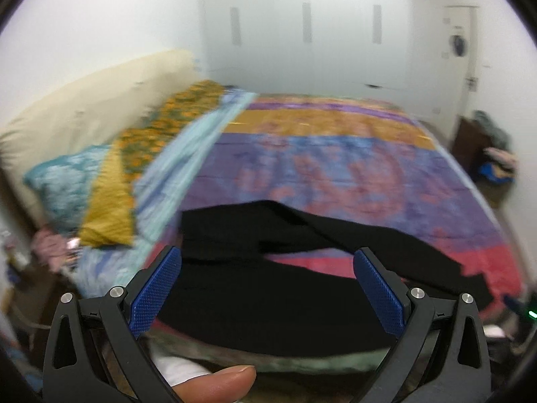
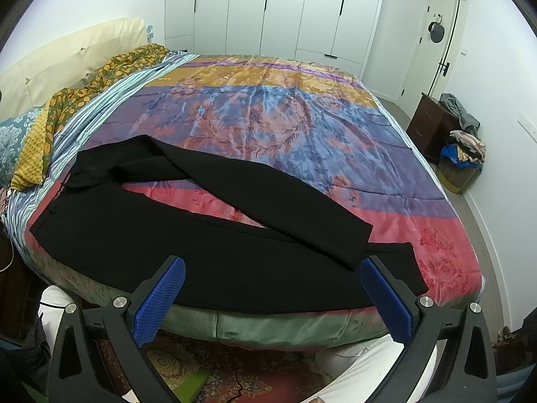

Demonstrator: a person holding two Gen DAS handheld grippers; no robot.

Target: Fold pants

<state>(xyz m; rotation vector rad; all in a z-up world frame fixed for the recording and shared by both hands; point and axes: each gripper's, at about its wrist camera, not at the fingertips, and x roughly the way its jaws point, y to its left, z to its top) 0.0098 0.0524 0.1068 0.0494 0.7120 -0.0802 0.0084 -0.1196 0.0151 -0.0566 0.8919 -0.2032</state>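
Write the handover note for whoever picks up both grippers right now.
Left gripper: open, empty, above the near edge of the bed.
Right gripper: open, empty, same edge.
Black pants: lying on the bedspread, near leg along the edge, far leg splayed away diagonally.
Done: pants laid out, no fold visible.
Left: bring the legs together, then fold.

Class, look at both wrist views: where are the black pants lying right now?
The pants lie spread on the near edge of the bed, just ahead of both open grippers, with the mustard pillow off to their left.
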